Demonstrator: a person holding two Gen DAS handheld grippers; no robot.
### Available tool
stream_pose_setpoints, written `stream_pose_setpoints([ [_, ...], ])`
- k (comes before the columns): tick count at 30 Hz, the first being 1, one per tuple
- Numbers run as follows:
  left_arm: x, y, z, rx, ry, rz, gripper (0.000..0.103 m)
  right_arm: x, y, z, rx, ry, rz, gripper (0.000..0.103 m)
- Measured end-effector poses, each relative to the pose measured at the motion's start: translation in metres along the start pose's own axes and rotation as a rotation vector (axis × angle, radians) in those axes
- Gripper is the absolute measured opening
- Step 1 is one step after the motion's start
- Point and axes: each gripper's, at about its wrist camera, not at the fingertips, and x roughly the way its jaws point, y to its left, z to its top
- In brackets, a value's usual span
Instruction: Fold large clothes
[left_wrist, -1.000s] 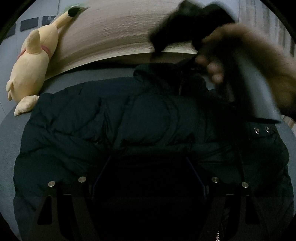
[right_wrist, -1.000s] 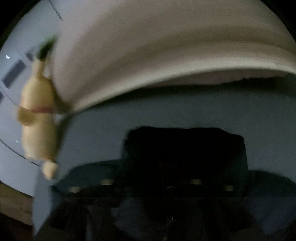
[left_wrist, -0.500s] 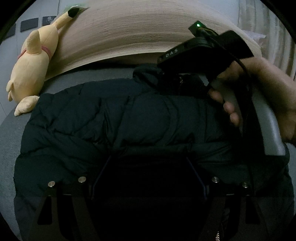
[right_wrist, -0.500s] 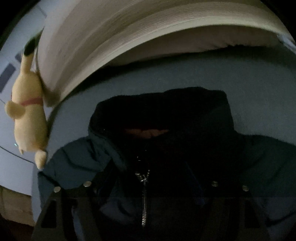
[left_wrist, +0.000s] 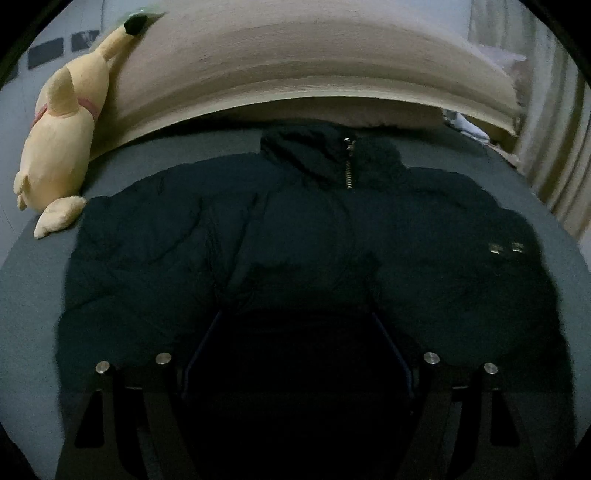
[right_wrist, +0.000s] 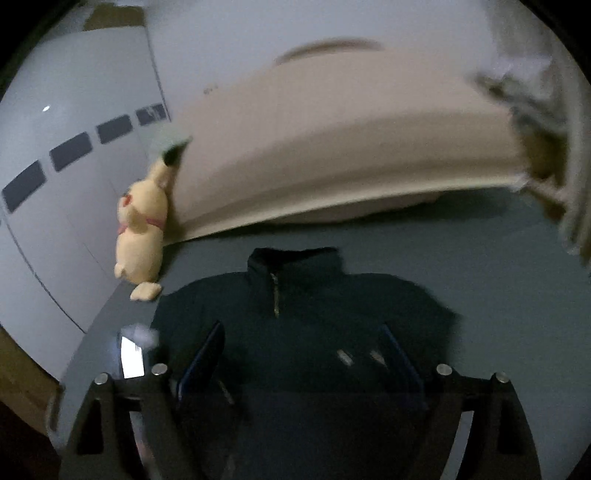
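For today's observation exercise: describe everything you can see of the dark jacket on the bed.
The jacket is a dark, puffy quilted coat lying flat and spread wide, front up, on the grey-blue bed sheet. Its collar points toward the headboard, with a metal zipper closed at the neck. Two small metal snaps show on one side. The plush toy lies beside one shoulder.

Dim room, low light. Grey-blue bed (left_wrist: 155, 162) in the near ground; beige wooden headboard (left_wrist: 295, 66) across the far side; yellow plush toy (left_wrist: 62, 125) propped at far left; pale wall (right_wrist: 74, 92) with dark rectangles; curtain (left_wrist: 554, 147) at right
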Motion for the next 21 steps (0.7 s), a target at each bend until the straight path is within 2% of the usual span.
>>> stream_pose_setpoints([
  [2, -0.036, 0.011, -0.008, -0.008, -0.020, -0.016, 0.080, -0.071, -0.008, -0.028, -0.019, -0.075, -0.073, 0.095],
  [4, -0.077, 0.025, -0.024, -0.019, -0.059, -0.012, 0.084, -0.129, -0.017, -0.055, -0.043, -0.149, -0.150, 0.096],
  [5, -0.094, 0.033, -0.032, -0.032, -0.073, -0.011, 0.087, -0.149, -0.021, -0.065, -0.036, -0.175, -0.183, 0.102],
  [6, -0.112, 0.042, -0.044, -0.050, -0.079, -0.010, 0.088, -0.178, -0.028, -0.079, -0.019, -0.203, -0.227, 0.103],
  [9, -0.146, 0.070, -0.083, -0.098, -0.039, -0.032, 0.090, -0.227, -0.043, -0.119, 0.031, -0.188, -0.281, 0.103],
  [11, -0.164, 0.092, -0.118, -0.156, 0.010, -0.039, 0.090, -0.248, -0.058, -0.149, 0.093, -0.140, -0.257, 0.103],
  [15, -0.195, 0.136, -0.187, -0.335, 0.083, -0.072, 0.090, -0.258, -0.089, -0.200, 0.268, -0.067, -0.168, 0.103],
  [18, -0.215, 0.157, -0.231, -0.437, 0.102, -0.097, 0.090, -0.239, -0.105, -0.238, 0.403, 0.006, -0.050, 0.103],
  [20, -0.223, 0.161, -0.254, -0.465, 0.118, -0.133, 0.090, -0.220, -0.112, -0.253, 0.465, 0.051, 0.006, 0.103],
  [21, -0.224, 0.160, -0.261, -0.471, 0.124, -0.149, 0.090, -0.205, -0.119, -0.262, 0.516, 0.085, 0.071, 0.103],
])
